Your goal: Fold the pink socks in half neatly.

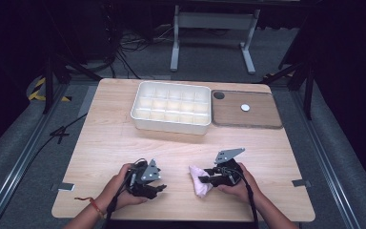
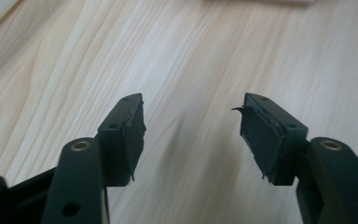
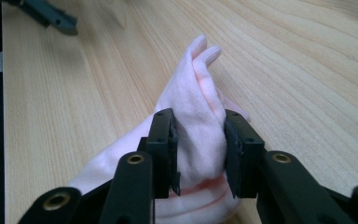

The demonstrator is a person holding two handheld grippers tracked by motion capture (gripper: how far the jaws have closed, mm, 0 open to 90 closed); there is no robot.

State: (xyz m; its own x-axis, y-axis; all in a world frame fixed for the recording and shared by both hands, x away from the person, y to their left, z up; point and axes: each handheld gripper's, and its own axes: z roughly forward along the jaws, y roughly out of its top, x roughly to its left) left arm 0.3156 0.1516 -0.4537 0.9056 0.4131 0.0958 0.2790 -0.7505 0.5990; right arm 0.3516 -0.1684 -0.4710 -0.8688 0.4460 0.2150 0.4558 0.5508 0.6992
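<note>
- Pink cloth (image 3: 200,121), seemingly a sock with a reddish band near its lower edge, sits pinched between the pads of the right gripper (image 3: 198,154), its folded tip rising beyond the fingertips and the rest bunched on the table (image 1: 114,138) below them.
- Right jaws press both sides of the fold; judged purpose: to keep the fabric gathered while it is handled.
- Left gripper (image 2: 191,135) stands spread, nothing between its pads (image 2: 133,140), bare wood beyond them. In the high view it lies well to the left of the cloth, apart from it, judged free for a second hold.
- White compartment tray (image 1: 170,112) and brown board (image 1: 257,117) carrying a small white disc (image 1: 245,107) stand far beyond both fingertips, at the table's far side; judged a likely destination.
- Hard to make out: whether the cloth is one piece or a folded pair; its lower end is cut off behind the right jaws. Tray compartments appear empty, though detail is too small to confirm.
</note>
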